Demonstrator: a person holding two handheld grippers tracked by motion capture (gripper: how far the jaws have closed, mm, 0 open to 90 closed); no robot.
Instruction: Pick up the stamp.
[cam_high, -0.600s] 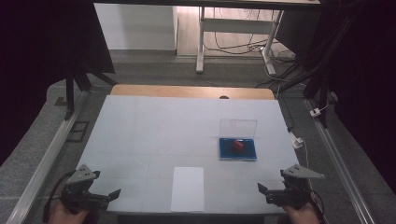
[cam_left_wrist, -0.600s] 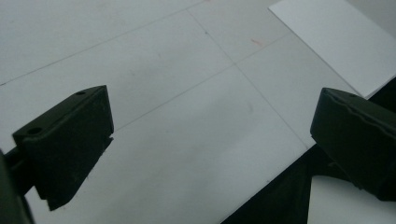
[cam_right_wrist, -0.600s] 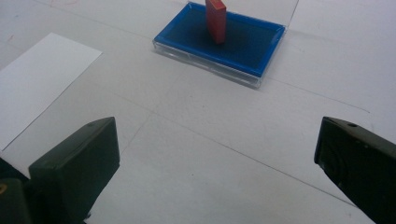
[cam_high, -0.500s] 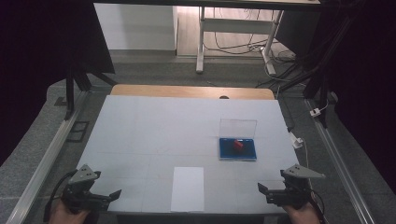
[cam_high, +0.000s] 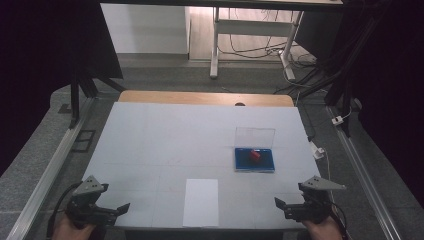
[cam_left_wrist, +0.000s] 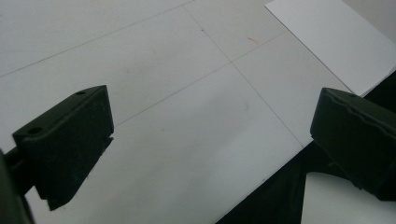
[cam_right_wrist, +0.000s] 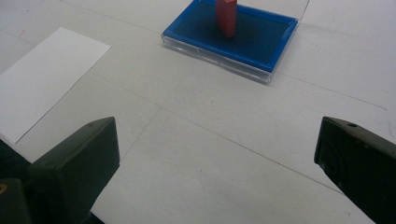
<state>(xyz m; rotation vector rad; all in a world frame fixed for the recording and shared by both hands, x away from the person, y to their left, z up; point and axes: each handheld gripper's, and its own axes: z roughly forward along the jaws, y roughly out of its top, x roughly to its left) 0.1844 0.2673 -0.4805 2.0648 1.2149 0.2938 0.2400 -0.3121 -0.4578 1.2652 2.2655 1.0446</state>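
1. Setup: white desk (cam_high: 165, 145). A blue ink pad (cam_high: 254, 160) in a clear case, lid hinged up at the back, sits in the right half of the desk, nearer the right edge than the centre. A small red stamp (cam_high: 255, 155) stands upright on the blue pad; it also shows in the right gripper view (cam_right_wrist: 226, 17).
2. A white sheet of paper (cam_high: 201, 201) lies flat at the near edge, about midway along it, well apart from the ink pad.
3. Left gripper (cam_high: 117, 210): at the near left corner, jaws spread wide, nothing between them. Its own view has bare desk under the jaws and the paper's corner (cam_left_wrist: 336, 44) off to one side.
4. Right gripper (cam_high: 281, 206): at the near right corner, jaws wide apart, empty, aimed toward the ink pad.
5. Progress, judged: nothing started. Stamp untouched on the pad, paper blank as far as can be told. Likely left to do: grasp stamp, carry it to the paper, press.
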